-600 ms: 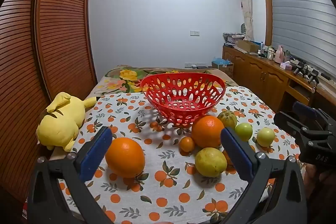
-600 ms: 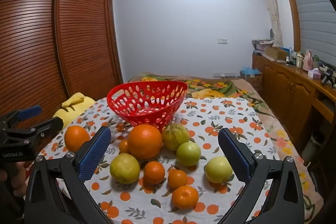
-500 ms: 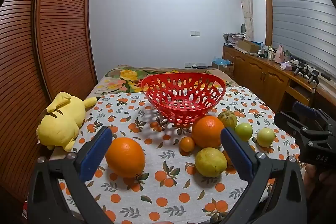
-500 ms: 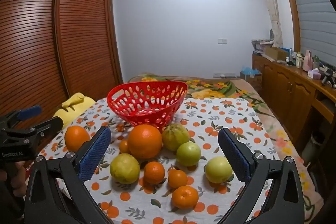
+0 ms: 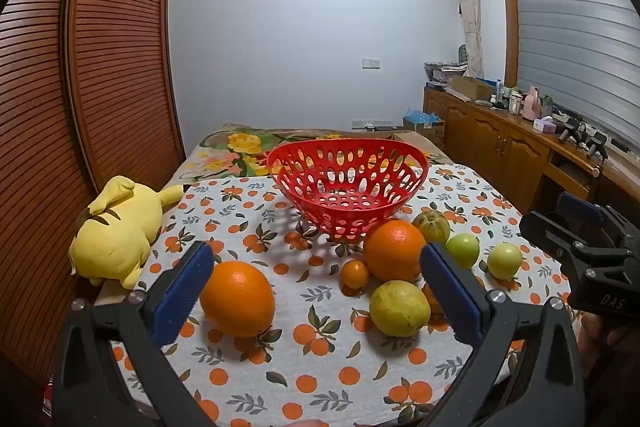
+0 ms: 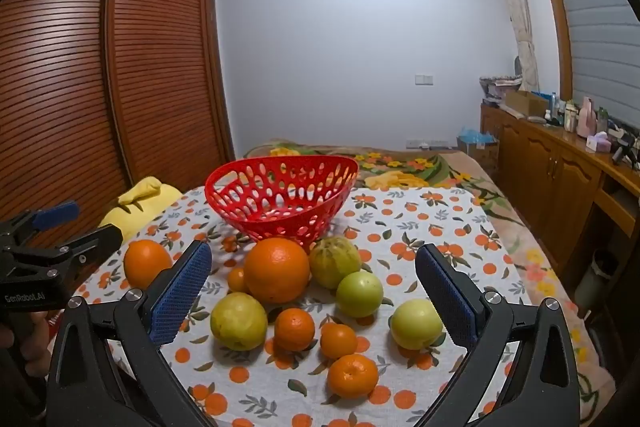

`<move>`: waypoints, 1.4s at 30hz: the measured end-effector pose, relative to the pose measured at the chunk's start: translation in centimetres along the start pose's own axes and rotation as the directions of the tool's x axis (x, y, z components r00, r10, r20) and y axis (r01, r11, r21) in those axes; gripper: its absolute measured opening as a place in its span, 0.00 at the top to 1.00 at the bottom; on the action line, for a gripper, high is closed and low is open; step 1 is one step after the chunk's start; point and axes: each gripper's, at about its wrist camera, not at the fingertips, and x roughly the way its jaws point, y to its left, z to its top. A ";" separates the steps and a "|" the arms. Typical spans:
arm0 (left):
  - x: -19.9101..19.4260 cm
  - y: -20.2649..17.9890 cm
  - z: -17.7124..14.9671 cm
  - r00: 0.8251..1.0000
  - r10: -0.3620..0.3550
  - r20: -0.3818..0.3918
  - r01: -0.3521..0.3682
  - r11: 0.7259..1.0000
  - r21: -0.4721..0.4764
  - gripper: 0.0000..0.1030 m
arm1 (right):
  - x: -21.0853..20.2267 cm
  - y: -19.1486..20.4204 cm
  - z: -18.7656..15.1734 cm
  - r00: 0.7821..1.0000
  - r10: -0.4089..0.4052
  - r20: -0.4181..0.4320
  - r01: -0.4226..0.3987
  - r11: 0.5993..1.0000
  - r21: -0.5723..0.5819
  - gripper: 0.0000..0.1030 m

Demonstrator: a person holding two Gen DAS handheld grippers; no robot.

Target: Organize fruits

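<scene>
Several small orange fruits are partly hidden in the left wrist view, tucked behind the blue-padded right finger of the left gripper (image 5: pixel 316 287), so only slivers of them show there; the right wrist view shows three small mandarins (image 6: pixel 294 329) plainly, lying near each other on the white tablecloth printed with oranges and leaves (image 6: pixel 432 223). Much of the yellow plush toy (image 6: pixel 140 197) is cut off in that view by the left gripper's black body, while the left wrist view shows it lying at the table's left edge. An empty red perforated plastic basket (image 5: pixel 346 183) stands at the far middle of the cloth. Just in front of it sits a large round orange (image 6: pixel 277 269), with a striped greenish-yellow fruit (image 6: pixel 335 262) touching or nearly touching it, a tiny orange fruit (image 6: pixel 236 279) beside it, a yellow-green round fruit (image 6: pixel 239 321), a green round fruit (image 6: pixel 359 293) and a pale yellow-green round fruit (image 6: pixel 416 323). A second large orange (image 5: pixel 237 298) lies apart to the left, between the left gripper's wide-spread fingers but not touched by them. The right gripper (image 6: pixel 312 287) hovers low over the near fruit cluster, fingers wide apart and holding nothing. Both point level toward the basket.
</scene>
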 end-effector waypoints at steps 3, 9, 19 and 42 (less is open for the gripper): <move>0.5 -0.1 -0.2 1.000 0.000 -0.004 0.000 1.000 -0.001 0.00 | 0.0 0.0 0.0 1.000 0.000 0.000 0.000 1.000 0.000 0.00; 0.4 -0.3 -0.1 1.000 -0.002 -0.002 0.002 1.000 0.000 0.00 | -0.1 0.0 0.0 1.000 0.000 0.001 0.000 1.000 0.000 0.00; 0.4 -0.5 0.1 1.000 -0.002 0.003 0.002 1.000 0.000 0.00 | -0.2 0.1 0.0 1.000 0.000 0.001 0.000 1.000 0.000 0.00; -0.7 -0.6 0.7 1.000 -0.004 0.011 0.004 1.000 0.000 0.00 | -0.3 0.0 -0.2 1.000 0.000 0.004 0.000 1.000 -0.001 0.00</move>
